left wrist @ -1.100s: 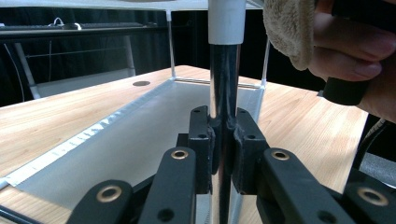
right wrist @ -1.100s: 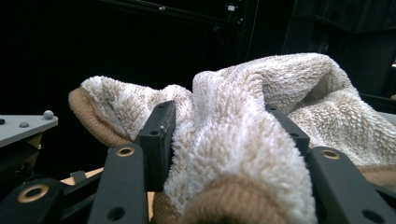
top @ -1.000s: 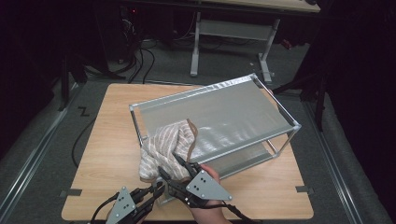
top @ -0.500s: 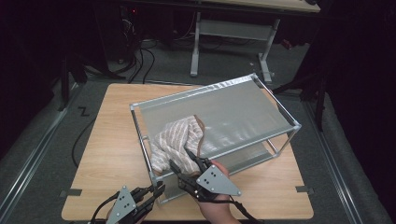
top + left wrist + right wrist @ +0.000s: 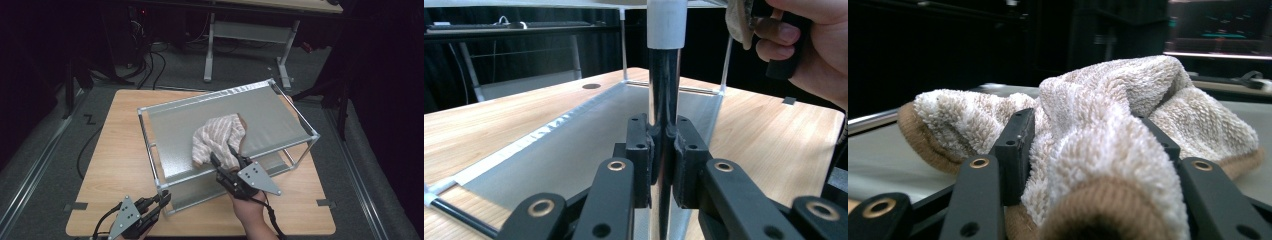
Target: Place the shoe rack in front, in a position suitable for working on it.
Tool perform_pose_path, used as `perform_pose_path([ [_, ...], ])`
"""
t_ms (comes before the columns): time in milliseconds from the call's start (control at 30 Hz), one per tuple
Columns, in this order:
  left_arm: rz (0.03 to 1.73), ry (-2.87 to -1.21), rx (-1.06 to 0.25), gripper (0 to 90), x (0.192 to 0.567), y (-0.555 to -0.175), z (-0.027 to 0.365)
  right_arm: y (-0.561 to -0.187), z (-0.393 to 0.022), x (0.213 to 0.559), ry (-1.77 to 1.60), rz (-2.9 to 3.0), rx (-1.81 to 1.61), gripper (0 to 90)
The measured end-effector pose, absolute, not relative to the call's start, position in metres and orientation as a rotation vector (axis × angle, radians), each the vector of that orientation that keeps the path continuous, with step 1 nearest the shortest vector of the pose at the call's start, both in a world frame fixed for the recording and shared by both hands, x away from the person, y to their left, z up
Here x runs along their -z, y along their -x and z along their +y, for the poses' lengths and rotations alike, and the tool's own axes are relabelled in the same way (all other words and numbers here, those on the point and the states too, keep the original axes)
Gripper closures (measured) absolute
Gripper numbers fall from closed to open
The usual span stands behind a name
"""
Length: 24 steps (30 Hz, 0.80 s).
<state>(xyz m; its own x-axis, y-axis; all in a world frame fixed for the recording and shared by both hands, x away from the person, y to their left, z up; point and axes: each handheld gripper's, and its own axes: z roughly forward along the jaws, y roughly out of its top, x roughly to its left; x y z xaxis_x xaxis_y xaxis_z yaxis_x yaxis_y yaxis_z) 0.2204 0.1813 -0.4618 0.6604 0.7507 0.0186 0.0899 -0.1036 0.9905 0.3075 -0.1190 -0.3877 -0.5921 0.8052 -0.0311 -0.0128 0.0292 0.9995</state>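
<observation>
We see our right tool (image 5: 226, 159) clenched on a bunched towel (image 5: 218, 139), cream with thin brown stripes and a tan hem, its two black jaws pressed into the folds from either side. In the right gripper view the towel (image 5: 1108, 145) bulges between those jaws and spills toward the camera. The towel lies on the upper grey deck of a metal-framed shelf rack (image 5: 170, 127), roughly at the middle of that deck and toward its near edge. The rack stands slantwise on the wooden counter (image 5: 115, 165), its far right corner reaching close to the counter's far edge.

Our left tool (image 5: 164, 199) sits at the near left, clamped tight on the rack's near-left corner post (image 5: 159, 175); in the left gripper view the dark upright post (image 5: 663, 90) runs straight up between the two shut pads, capped by a pale sleeve at the top. In that same view the right hand (image 5: 809, 47) shows at the upper right (a scrap of towel beside it). Whether any of the towel hangs over the deck's near edge we cannot quite tell, since the tool covers that part.
</observation>
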Motion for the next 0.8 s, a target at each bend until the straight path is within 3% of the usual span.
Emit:
perform_pose_path([
  [500, 0.796, -1.529, -0.645, 80.2, 0.463, -0.226, 0.196, -0.343, -0.192, 0.39, -1.031, 1.476, -1.496, 49.4],
  [800, 0.805, -1.57, -0.694, 80.2, 0.461, -0.236, 0.214, -0.352, -0.227, 0.391, -1.097, 1.396, -1.451, 49.4],
])
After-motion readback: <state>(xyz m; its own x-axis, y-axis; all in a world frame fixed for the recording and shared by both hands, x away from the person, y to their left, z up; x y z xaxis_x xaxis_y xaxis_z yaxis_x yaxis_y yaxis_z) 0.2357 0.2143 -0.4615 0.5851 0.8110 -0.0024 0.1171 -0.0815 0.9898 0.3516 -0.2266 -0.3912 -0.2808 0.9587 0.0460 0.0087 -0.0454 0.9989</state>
